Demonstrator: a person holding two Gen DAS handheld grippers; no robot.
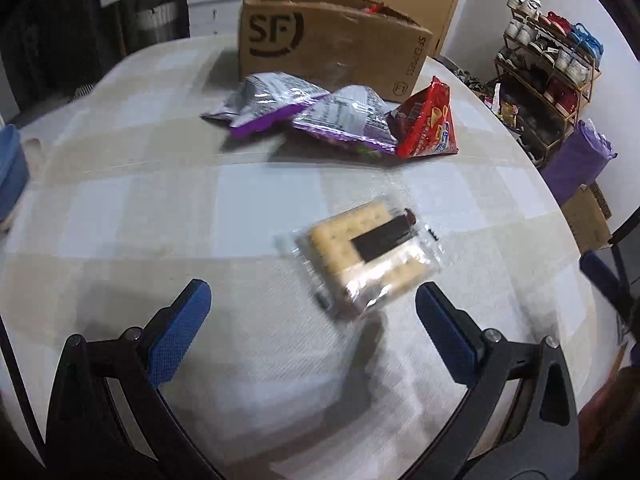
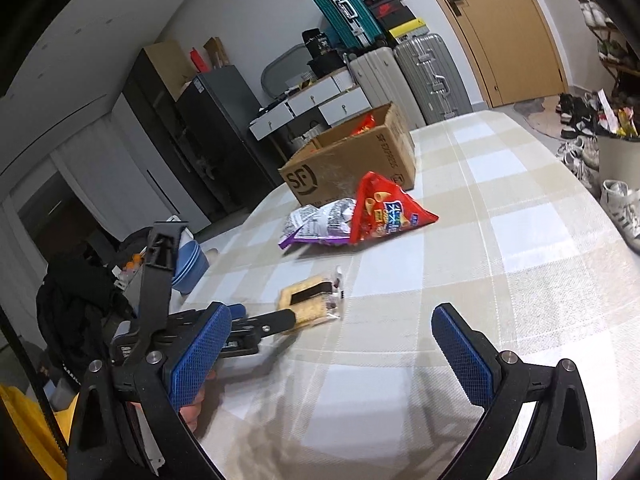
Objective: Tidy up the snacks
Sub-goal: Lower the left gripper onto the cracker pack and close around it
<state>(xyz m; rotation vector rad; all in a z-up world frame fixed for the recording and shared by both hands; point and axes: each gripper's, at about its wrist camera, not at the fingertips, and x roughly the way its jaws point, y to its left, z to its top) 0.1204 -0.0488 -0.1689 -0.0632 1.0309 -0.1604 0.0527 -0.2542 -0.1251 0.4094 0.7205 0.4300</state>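
Beige-and-white checked cloth surface [image 1: 160,208]. Brown cardboard box [image 1: 332,52] with black print. Red snack bag [image 1: 428,128]; purple-and-silver foil bags [image 1: 268,104]. Blue-padded black jaws.
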